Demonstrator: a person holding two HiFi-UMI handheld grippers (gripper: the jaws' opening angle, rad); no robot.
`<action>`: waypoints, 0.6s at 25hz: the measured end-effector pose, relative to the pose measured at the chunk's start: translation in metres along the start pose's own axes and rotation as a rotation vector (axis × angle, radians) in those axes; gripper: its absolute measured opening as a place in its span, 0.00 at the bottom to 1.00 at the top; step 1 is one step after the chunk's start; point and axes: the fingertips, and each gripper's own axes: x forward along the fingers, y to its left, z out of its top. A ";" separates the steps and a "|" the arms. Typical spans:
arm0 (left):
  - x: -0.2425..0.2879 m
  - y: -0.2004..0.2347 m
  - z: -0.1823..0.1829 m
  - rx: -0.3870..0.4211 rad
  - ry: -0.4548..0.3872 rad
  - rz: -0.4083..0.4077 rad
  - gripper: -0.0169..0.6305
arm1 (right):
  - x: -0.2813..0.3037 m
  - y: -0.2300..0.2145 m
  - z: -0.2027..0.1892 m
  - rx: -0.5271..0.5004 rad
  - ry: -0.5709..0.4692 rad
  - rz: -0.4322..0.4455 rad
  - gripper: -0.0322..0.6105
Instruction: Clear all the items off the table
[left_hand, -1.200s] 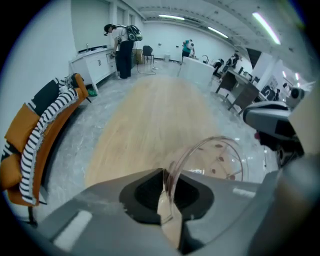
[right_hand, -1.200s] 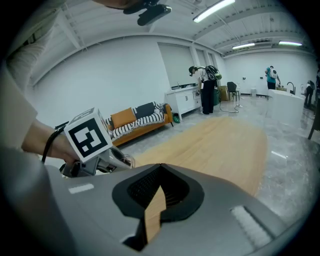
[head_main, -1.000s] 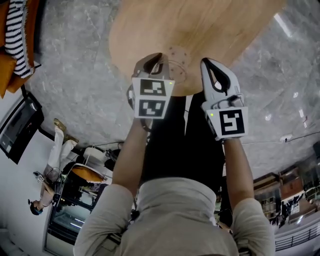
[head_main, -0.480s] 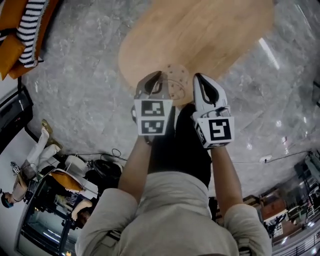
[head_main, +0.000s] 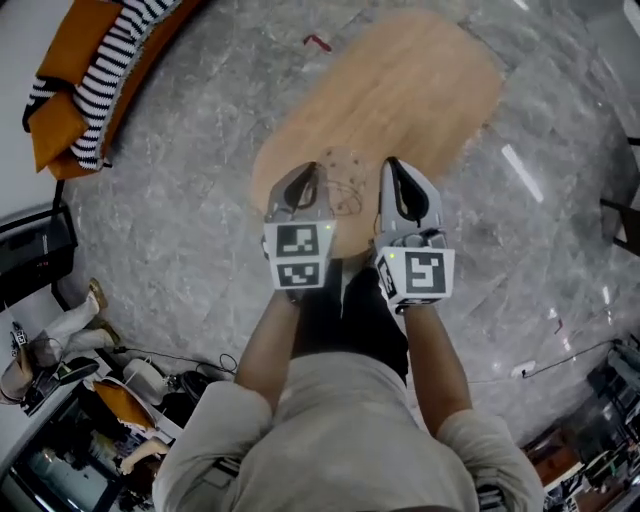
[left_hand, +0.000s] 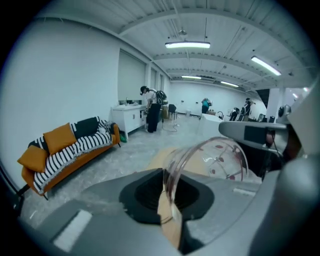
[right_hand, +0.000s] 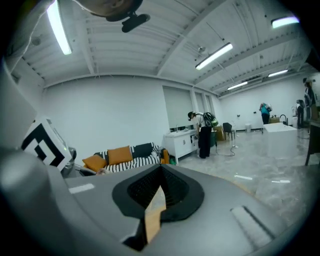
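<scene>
My left gripper pinches a clear glass by its rim above the surface; my right gripper is closed, empty. Next, I'd carry the glass away.

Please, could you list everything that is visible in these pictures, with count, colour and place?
table: one, light wood, oval, on the floor ahead of the person
glass: one, clear with red marks, rim pinched in the left gripper, above the table's near end
sofa: one, orange, by the wall at the far left
blanket: one, black and white stripes, on the sofa
cabinet: one, white, against the wall beyond the sofa
floor: grey stone, all around the table
left gripper: one, grey, shut on the glass
right gripper: one, grey, shut, empty, beside the left gripper
shirt: one, beige, at the bottom of the head view
</scene>
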 end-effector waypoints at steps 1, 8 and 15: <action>-0.009 -0.004 0.012 0.003 -0.026 0.007 0.09 | -0.005 -0.001 0.016 -0.004 -0.026 -0.004 0.06; -0.068 -0.029 0.075 0.025 -0.155 0.072 0.09 | -0.046 0.005 0.086 -0.034 -0.153 0.035 0.06; -0.130 -0.044 0.074 -0.043 -0.211 0.144 0.09 | -0.088 0.005 0.117 -0.070 -0.204 0.059 0.06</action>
